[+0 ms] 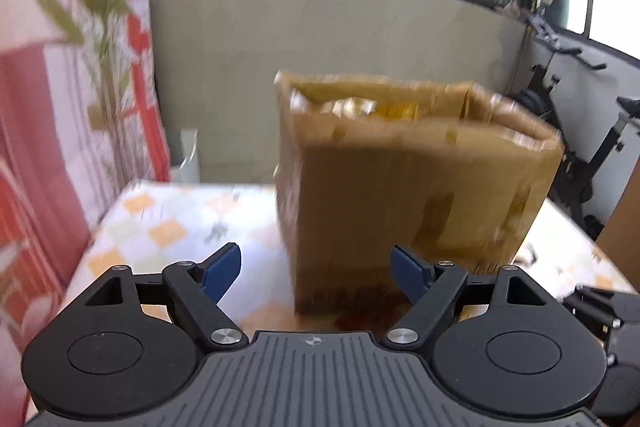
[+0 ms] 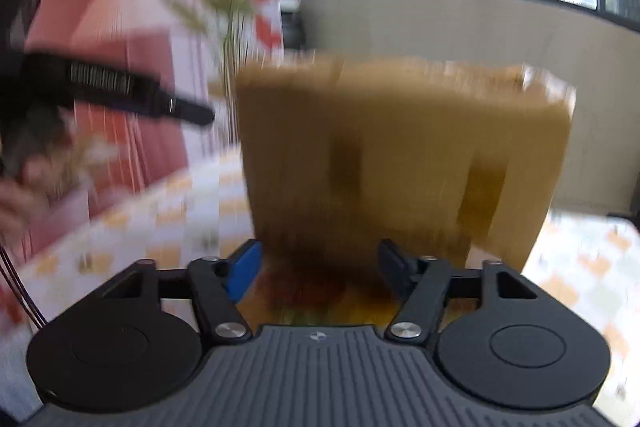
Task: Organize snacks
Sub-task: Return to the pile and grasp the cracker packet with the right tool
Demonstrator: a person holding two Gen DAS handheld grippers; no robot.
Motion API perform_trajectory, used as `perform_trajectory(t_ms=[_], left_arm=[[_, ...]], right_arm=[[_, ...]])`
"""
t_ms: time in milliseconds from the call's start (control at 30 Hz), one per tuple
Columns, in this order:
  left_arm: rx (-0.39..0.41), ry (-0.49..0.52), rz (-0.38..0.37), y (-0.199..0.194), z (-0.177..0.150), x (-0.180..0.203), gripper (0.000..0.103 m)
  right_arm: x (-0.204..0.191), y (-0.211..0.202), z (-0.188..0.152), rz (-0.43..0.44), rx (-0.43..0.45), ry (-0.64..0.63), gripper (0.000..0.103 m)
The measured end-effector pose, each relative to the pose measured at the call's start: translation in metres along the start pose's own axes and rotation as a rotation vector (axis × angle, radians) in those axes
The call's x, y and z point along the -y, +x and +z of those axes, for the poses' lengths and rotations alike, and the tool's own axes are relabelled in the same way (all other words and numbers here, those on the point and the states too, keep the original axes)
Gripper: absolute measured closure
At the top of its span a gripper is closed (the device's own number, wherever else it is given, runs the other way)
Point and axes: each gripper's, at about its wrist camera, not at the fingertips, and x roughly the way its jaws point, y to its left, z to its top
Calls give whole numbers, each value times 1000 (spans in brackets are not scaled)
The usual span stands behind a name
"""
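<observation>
two tongs, left tongs (image 1: 316,269) and right tongs (image 2: 318,263), both spread wide, holding nothing. open cardboard box (image 1: 412,163) standing mid-frame on the checked desk (image 1: 168,223), something yellowish inside, too blurred to name. best slowed to kill the blur, then squared up to the box before reaching for any snack.

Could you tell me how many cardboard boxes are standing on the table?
1: the cardboard box stands open-topped on the checked tablecloth, just ahead of both open grippers. Anything behind it is hidden.
</observation>
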Motion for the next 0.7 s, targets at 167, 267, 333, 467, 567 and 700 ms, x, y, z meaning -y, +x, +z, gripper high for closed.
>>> perform_trajectory(t_ms=[167, 267, 333, 467, 567, 700], left_arm=[[-43, 10, 48, 3, -24, -7, 21], [-53, -22, 67, 4, -29, -14, 21], [-58, -51, 68, 5, -29, -15, 21], [-70, -45, 71, 5, -35, -8, 21], [-85, -43, 75, 9, -37, -4, 21], [-96, -67, 79, 13, -42, 0, 21]], right_arm=[[-18, 19, -28, -98, -107, -73, 42], [-24, 29, -40, -162, -139, -138, 41], [-28, 38, -48, -176, -165, -186, 41], [-29, 43, -65, -221, -168, -258, 40], [-28, 40, -66, -210, -164, -272, 43], [-19, 29, -63, -162, -150, -244, 54]])
